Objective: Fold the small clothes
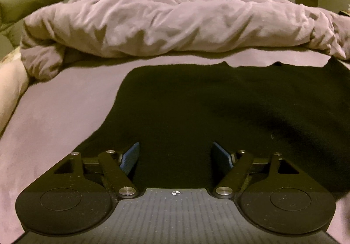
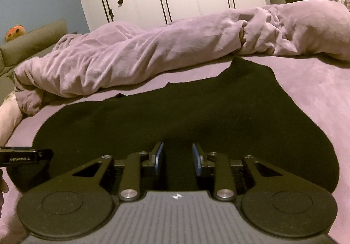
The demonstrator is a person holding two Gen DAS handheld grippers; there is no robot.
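My left hand-held gripper (image 1: 175, 156) has its blue pads spread wide with nothing between them, hovering over the near edge of the flat black knitted garment (image 1: 218, 112). My right hand-held gripper (image 2: 177, 157) is narrower but still parted — I see only dark cloth beyond the gap and no pinch.

The garment lies spread on the mauve bed sheet (image 1: 54, 123), filling the middle and lower part of both views, its far edge just short of the rumpled mauve duvet (image 1: 164, 23) across the top.

The risks, as I judge them: black on black hides the hem, so I could close on one layer only or snag the sheet, and uneven pulls would skew the fold.

Its long axis seems to run left to right, with a raised corner pointing toward the duvet at upper centre of the right view.
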